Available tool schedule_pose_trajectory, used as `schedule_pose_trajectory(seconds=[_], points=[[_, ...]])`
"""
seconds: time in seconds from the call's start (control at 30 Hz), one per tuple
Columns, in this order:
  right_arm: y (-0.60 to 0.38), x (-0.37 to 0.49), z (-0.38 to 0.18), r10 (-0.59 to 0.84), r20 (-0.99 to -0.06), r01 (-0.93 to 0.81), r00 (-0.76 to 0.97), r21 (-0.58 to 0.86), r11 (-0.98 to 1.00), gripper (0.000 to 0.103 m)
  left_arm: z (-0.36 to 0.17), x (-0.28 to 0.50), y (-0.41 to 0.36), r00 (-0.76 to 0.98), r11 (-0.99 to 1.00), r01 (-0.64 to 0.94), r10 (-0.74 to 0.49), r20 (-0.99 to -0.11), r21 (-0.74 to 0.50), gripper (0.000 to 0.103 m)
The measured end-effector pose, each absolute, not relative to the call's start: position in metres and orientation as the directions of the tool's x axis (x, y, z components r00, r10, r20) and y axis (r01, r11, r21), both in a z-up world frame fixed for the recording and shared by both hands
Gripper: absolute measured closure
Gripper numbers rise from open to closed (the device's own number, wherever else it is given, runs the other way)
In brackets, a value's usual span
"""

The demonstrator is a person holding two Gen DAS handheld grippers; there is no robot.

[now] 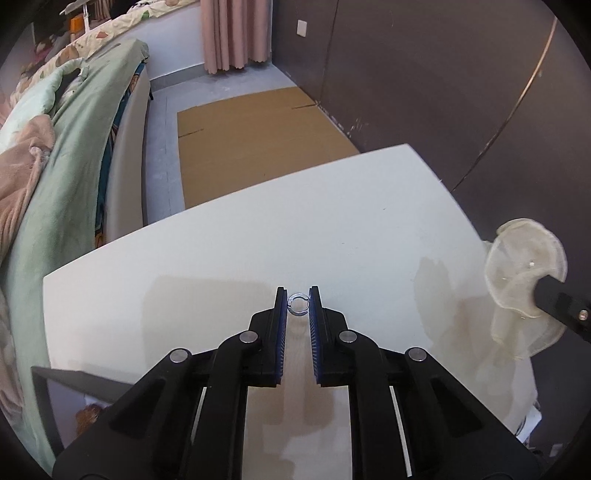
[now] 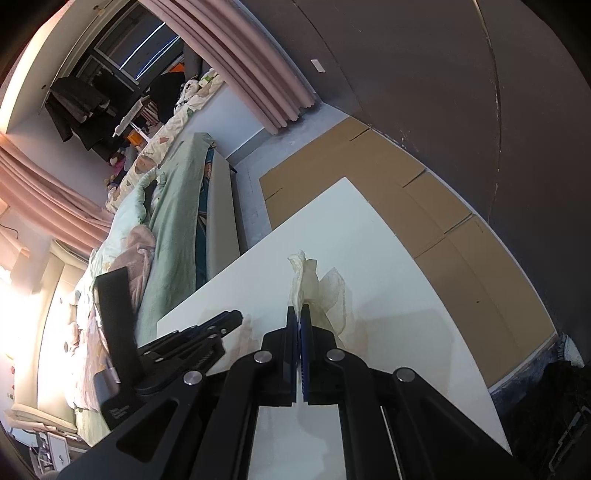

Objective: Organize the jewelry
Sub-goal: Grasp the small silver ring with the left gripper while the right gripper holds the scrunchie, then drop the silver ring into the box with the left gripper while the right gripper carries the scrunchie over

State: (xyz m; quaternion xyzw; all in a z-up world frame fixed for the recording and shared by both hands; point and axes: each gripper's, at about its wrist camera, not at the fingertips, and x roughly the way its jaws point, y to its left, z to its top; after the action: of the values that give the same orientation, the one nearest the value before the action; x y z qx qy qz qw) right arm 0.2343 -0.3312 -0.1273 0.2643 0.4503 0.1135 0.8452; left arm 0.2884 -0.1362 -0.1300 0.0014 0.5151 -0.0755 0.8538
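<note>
A small silver open ring [image 1: 298,305] sits between the fingertips of my left gripper [image 1: 298,303], which is shut on it just above the white table [image 1: 258,236]. My right gripper [image 2: 298,314] is shut on the rim of a sheer cream organza pouch [image 2: 317,291], holding it up over the table. The pouch [image 1: 524,280] also shows at the right edge of the left wrist view, hanging open with the right gripper's finger [image 1: 561,301] on it. The left gripper [image 2: 207,336] shows at the left of the right wrist view.
A bed with a green blanket [image 1: 70,177] runs along the left of the table. Flattened cardboard [image 1: 255,144] lies on the floor beyond the table's far edge. A dark wall [image 1: 443,74] stands at the right. Pink curtains [image 1: 236,33] hang at the back.
</note>
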Motion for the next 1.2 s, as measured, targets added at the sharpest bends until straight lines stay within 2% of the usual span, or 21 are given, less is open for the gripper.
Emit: schedule_pose_trajectory(seconds=[0.57,0.87,1.03,1.07,1.1,1.13,1.2], points=[[-0.293,0.215,-0.110,0.476,-0.683,-0.052,0.554,0.542,0.838,0.101,-0.054,0.228,-0.080,0.511,0.953,0.161,-0.305,-0.804,-0.259,0.091],[-0.251,0.197,-0.091,0.502,-0.655,-0.145,0.565,0.520,0.841,0.101,-0.018,0.192,-0.030,0.575,0.944,0.121,-0.319,-0.753,-0.308,0.091],[-0.229,0.187,-0.083,0.515,-0.643,-0.188,0.567,0.508,0.841,0.101,-0.018,0.178,0.003,0.576,0.934,0.062,-0.321,-0.752,-0.351,0.090],[-0.226,0.185,-0.081,0.519,-0.640,-0.197,0.567,0.506,0.840,0.101,-0.020,0.177,0.007,0.572,0.932,0.055,-0.324,-0.754,-0.359,0.087],[-0.221,0.182,-0.079,0.523,-0.635,-0.211,0.568,0.502,0.839,0.101,-0.022,0.174,0.012,0.569,0.930,0.038,-0.320,-0.758,-0.364,0.067],[-0.216,0.181,-0.077,0.528,-0.632,-0.223,0.567,0.500,0.837,0.101,-0.023,0.171,0.020,0.579,0.931,0.014,-0.305,-0.756,-0.365,0.039],[-0.210,0.177,-0.074,0.538,-0.622,-0.240,0.568,0.500,0.832,0.101,-0.017,0.164,0.029,0.610,0.935,-0.007,-0.278,-0.742,-0.356,0.027]])
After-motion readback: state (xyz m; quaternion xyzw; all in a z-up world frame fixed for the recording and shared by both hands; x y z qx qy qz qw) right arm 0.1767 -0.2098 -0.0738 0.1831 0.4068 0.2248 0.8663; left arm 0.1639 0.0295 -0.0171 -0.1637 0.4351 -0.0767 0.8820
